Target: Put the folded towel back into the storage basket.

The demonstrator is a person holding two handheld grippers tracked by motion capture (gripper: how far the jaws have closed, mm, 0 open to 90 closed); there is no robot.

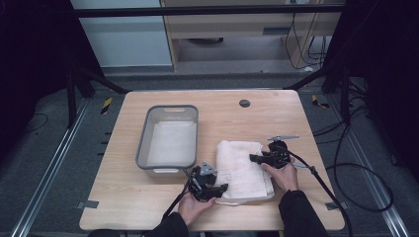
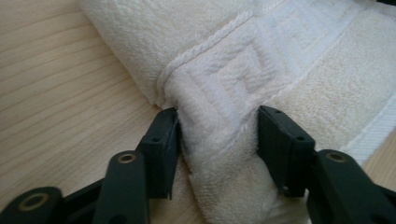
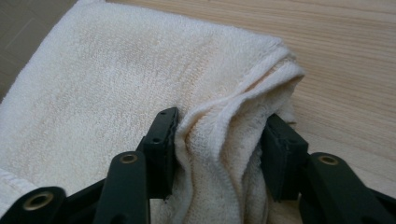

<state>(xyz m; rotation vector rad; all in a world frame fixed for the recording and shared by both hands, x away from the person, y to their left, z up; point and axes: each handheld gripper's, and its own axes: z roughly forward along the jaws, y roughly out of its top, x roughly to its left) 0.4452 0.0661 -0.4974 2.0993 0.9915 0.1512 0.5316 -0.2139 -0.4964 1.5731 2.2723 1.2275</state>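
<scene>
No readable text, labels or numbers anywhere.

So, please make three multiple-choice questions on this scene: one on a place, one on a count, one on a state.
1. Where is the grey bin relative to the towel?
A. left of it
B. right of it
C. under it

2. How many towels lie on the table?
A. one
B. two
C. three

3. How does the left hand-held gripper meet the towel?
A. far above it
B. jaws pinching a bunched fold
C. shut beside it

Answers: 1 A, the high view shows the bin at the towel's left. 2 A, a single folded towel is there. 3 B, cloth is squeezed between both jaws.
</scene>
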